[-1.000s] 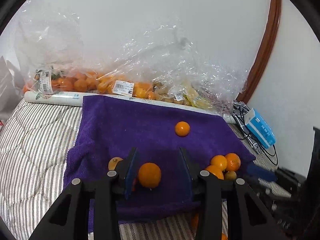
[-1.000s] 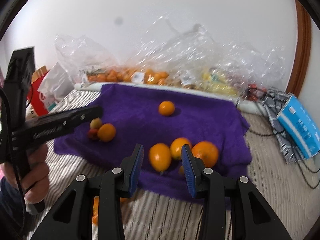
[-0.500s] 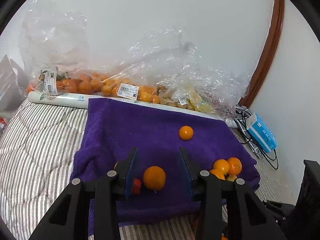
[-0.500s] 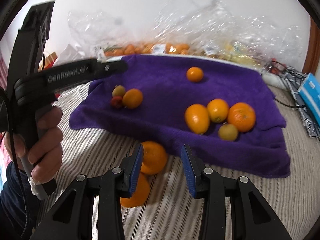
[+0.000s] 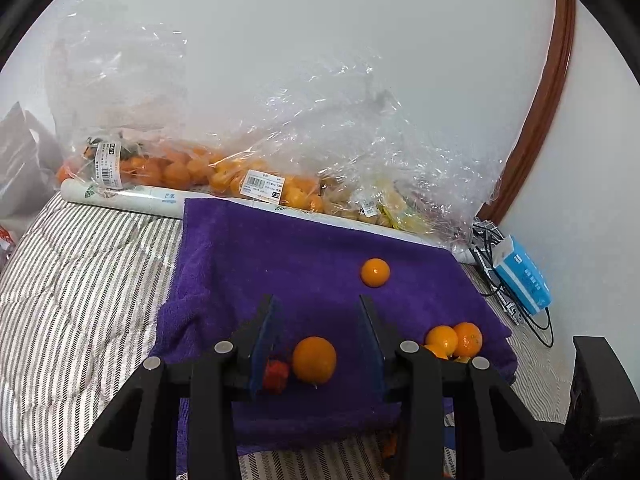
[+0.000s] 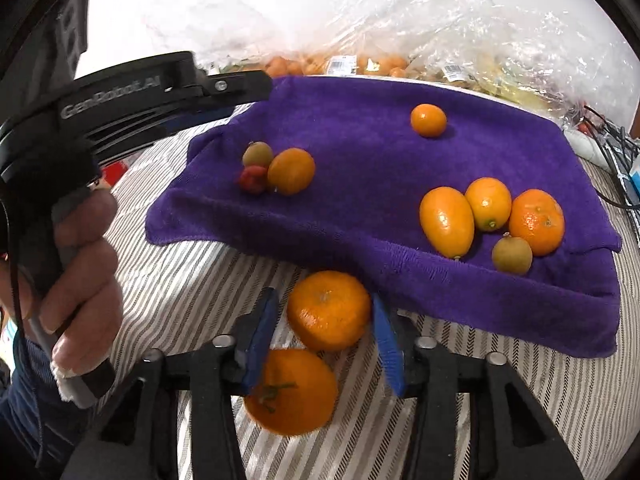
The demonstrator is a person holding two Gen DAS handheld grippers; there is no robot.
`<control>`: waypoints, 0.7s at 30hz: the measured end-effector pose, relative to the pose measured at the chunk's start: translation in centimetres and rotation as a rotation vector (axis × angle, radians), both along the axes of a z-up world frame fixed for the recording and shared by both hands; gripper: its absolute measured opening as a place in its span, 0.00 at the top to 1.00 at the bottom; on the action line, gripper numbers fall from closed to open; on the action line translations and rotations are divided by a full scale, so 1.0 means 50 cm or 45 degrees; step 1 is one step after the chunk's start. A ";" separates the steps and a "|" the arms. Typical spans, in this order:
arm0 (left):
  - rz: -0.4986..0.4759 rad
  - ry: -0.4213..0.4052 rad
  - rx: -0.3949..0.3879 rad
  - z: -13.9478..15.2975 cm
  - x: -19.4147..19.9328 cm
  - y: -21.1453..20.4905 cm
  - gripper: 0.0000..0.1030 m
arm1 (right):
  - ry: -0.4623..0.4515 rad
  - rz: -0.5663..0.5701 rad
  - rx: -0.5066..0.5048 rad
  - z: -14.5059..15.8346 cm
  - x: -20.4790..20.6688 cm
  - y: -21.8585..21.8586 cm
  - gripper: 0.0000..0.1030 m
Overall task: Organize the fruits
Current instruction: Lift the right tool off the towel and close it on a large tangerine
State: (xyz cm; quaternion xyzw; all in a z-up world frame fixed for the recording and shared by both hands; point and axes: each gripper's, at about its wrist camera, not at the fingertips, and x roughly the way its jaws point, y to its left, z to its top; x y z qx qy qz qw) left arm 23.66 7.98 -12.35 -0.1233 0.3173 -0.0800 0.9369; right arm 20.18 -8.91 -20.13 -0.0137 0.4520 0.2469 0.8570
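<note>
Mandarin [image 6: 329,310] lies on the striped bed just off the purple towel's [image 6: 360,152] near edge, squarely between the right tongs' [image 6: 326,338] parted, not-yet-gripping pads; the left tongs [image 5: 316,344], also unclenched, hover farther off.

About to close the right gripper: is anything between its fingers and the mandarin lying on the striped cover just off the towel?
Nothing visible. The mandarin sits between the right gripper fingers with clear gaps either side. A second mandarin lies just behind it, under the left finger.

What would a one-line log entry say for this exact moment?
right tool: open around mandarin on striped bedding | left tool: open over orange fruit on purple towel
</note>
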 end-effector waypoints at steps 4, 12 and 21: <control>0.005 0.003 -0.008 -0.001 0.000 0.003 0.63 | -0.060 0.008 -0.031 0.010 -0.011 0.000 0.61; 0.004 0.012 0.024 -0.009 -0.003 -0.002 0.63 | -0.135 -0.069 -0.002 0.056 -0.032 -0.058 0.61; -0.042 -0.043 0.089 0.011 -0.068 -0.027 0.60 | -0.205 -0.210 -0.013 0.106 -0.081 -0.170 0.61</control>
